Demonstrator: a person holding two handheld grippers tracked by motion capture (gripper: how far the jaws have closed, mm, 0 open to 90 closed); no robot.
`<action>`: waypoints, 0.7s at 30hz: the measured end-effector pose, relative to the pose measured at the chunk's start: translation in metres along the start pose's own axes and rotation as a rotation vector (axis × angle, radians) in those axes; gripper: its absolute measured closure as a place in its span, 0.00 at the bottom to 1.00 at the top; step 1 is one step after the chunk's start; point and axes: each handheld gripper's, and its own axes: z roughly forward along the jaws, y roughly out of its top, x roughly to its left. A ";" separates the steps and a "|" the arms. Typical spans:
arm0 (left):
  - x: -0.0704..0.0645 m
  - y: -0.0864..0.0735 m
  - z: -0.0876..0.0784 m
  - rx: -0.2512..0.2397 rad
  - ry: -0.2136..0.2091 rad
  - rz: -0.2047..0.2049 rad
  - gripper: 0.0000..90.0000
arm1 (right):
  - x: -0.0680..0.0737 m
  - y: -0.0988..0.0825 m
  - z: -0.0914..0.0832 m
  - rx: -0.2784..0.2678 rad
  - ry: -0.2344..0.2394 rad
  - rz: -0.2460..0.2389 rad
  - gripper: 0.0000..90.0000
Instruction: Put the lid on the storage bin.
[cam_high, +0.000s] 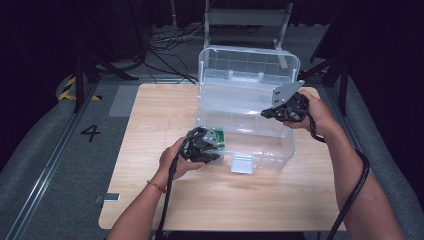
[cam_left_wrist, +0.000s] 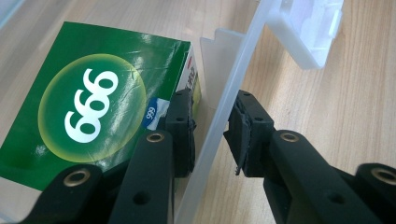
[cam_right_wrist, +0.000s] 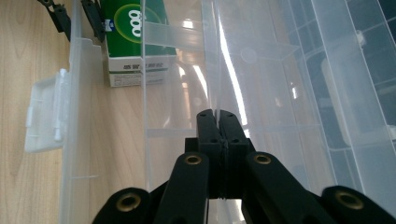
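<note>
A clear plastic box (cam_high: 250, 120) with its lid raised at the far side was seen on the wooden counter (cam_high: 150, 200), towards the right half of it. A green carton (cam_left_wrist: 88, 98) was lying inside the box, in its near left corner, just beside the front wall.

The left gripper (cam_high: 202, 145) was held at that near left corner. Its jaws were placed one on each side of the thin front wall (cam_left_wrist: 224, 112): one jaw inside, touching the carton's edge, the other outside above the counter. A small gap was seen between the outer pad and the wall, so the jaws were slightly apart and the wall was not pressed. No earlier picture was needed for this.

The right gripper (cam_right_wrist: 218, 122) was held over the right part of the box, and its jaws were fully closed on nothing. They were pointed along a clear divider (cam_right_wrist: 212, 56) inside the box. The latch tab (cam_right_wrist: 44, 112) was hanging outside the front wall.

Bare counter was left to the left of the box and at the near edge; the right side of the box was close to the counter's right edge.
</note>
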 end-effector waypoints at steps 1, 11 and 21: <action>0.000 0.000 0.000 -0.001 0.001 0.000 0.79 | 0.002 0.000 0.000 0.003 0.000 -0.002 1.00; -0.001 0.000 0.000 -0.003 0.006 -0.003 0.78 | 0.015 -0.005 -0.001 -0.007 -0.019 0.005 1.00; -0.012 0.003 0.002 0.024 0.054 -0.002 0.52 | 0.028 -0.006 -0.002 -0.015 -0.045 -0.021 0.99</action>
